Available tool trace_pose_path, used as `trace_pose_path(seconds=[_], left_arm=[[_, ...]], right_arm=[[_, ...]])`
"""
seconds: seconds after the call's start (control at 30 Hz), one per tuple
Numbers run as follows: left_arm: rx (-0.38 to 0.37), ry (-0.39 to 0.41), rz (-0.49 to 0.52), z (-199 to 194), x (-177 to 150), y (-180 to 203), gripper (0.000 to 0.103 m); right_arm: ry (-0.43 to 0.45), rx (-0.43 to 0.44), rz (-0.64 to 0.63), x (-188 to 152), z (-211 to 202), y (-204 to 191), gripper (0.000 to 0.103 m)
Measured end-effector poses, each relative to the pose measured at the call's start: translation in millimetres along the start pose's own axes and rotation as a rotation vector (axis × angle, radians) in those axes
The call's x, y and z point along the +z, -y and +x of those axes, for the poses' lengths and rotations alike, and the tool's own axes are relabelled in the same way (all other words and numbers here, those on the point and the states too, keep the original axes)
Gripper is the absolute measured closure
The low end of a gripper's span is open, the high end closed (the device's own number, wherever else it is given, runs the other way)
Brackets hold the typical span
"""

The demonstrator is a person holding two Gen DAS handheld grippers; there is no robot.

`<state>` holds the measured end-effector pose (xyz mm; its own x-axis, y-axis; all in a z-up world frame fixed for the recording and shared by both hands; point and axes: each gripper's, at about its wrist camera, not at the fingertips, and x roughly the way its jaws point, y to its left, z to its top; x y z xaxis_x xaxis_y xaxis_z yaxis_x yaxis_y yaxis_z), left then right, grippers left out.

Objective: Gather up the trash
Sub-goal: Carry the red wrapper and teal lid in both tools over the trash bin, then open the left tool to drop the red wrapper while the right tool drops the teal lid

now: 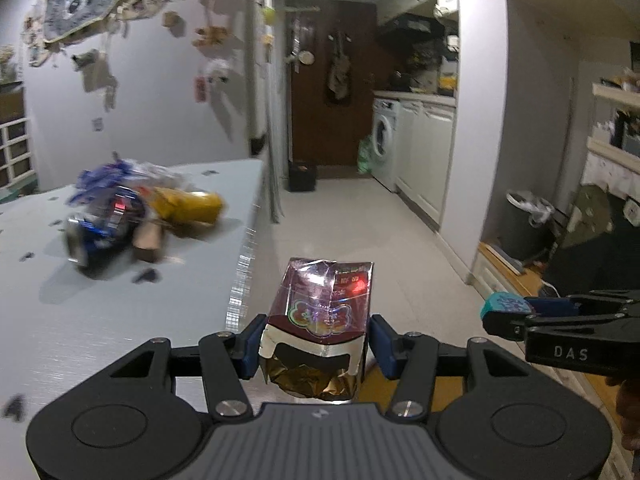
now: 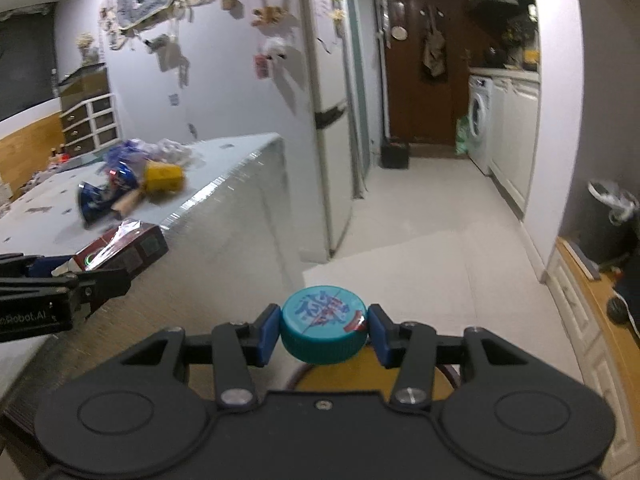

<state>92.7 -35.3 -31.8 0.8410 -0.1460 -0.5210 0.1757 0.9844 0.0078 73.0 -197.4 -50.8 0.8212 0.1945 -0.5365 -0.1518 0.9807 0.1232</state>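
The left gripper [image 1: 316,344] pinches a crumpled maroon carton [image 1: 322,312] across its side walls, beside the table [image 1: 120,320] edge — light, thin-walled, likely to crush further, best held low near its base. The right gripper [image 2: 323,330] clamps a teal cap [image 2: 323,328] by its ribbed rim — stiff, small, unlikely to slip. Both tools angle downward, side by side over the floor. More wrappers [image 1: 132,216] lie heaped on the table; a lined bin [image 1: 524,224] stands near the right wall.

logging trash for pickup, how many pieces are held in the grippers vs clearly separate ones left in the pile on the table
Held in the left gripper: 1, a dark red carton
Held in the right gripper: 1, a teal cap
Pile on the table, blurred: at least 3, yellow bag, blue wrapper, brown piece
Total: at least 5
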Motion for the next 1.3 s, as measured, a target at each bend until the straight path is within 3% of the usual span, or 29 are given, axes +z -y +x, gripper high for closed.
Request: trace_pose_path(seconds=[0.27, 0.73, 1.0, 1.3], left_arm=[[-0.054, -0.108, 0.044, 54.1, -17.1, 41.6, 0.049], [-0.123, -0.363, 0.074, 163.1, -64.4, 73.7, 0.048], [-0.177, -0.523, 0.113, 215.7, -91.7, 89.1, 0.048], [-0.234, -0.656, 0.151, 247.9, -113.1, 97.6, 0.048]], right_arm=[[-0.092, -0.046, 0.063, -27.8, 22.4, 43.1, 0.055], [-0.275, -0.092, 0.153, -66.5, 87.3, 92.6, 0.055], [-0.326, -0.096, 0.210, -67.9, 115.5, 106.6, 0.055], [-0.397, -0.082, 0.207, -59.0, 158.1, 110.3, 0.055]])
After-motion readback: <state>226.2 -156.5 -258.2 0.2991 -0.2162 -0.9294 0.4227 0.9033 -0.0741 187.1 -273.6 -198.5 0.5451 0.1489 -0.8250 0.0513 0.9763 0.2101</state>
